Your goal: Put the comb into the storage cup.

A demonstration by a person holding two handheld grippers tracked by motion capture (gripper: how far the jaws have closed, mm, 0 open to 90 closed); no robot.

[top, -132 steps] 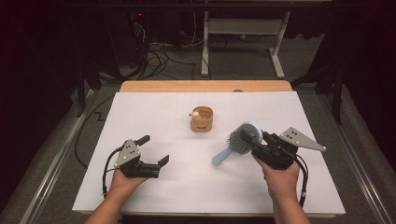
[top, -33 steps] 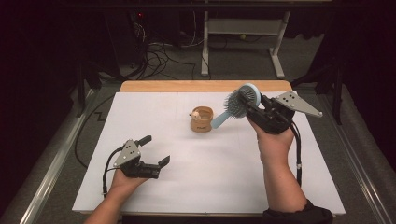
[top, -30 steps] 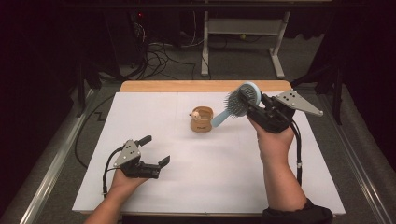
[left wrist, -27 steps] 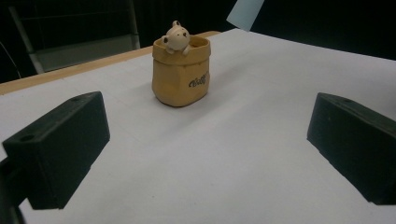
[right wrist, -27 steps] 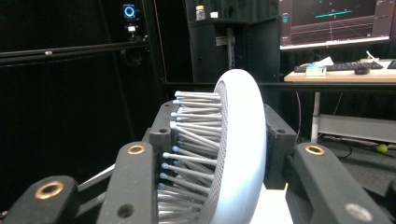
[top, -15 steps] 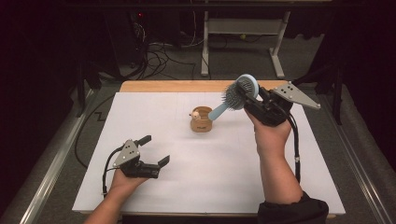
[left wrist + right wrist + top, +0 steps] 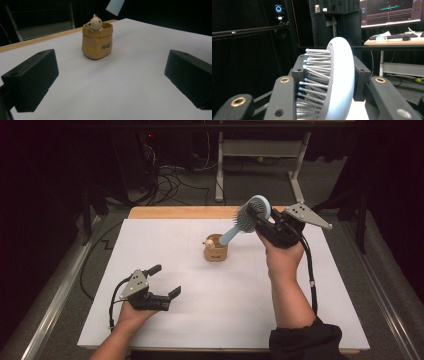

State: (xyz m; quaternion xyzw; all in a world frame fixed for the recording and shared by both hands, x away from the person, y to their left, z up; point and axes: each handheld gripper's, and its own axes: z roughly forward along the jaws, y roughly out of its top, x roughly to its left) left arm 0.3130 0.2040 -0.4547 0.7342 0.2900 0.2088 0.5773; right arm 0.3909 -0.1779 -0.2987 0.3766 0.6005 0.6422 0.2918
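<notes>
A light blue hairbrush (image 7: 252,213) is in the air over the far middle of the table. My right gripper (image 7: 261,222) is shut on its round head. The handle slants down and left, and its end hangs just above a small tan cup (image 7: 216,252) with a little bear figure on its rim. In the right gripper view the brush head (image 7: 340,82) sits clamped between the two black jaws, bristles to the left. My left gripper (image 7: 165,280) rests open at the near left. Its view shows the cup (image 7: 97,42), the bear (image 7: 94,22) and the handle tip (image 7: 115,3).
A white sheet (image 7: 165,245) covers the table, with a wooden edge (image 7: 175,212) at the far side. Beyond it are floor cables (image 7: 172,177) and a desk frame (image 7: 260,150). A metal rail (image 7: 55,295) runs along the left.
My right gripper has carried the brush from the near right up and towards the far side, and the handle end now hangs over the cup. The left gripper has kept still.
</notes>
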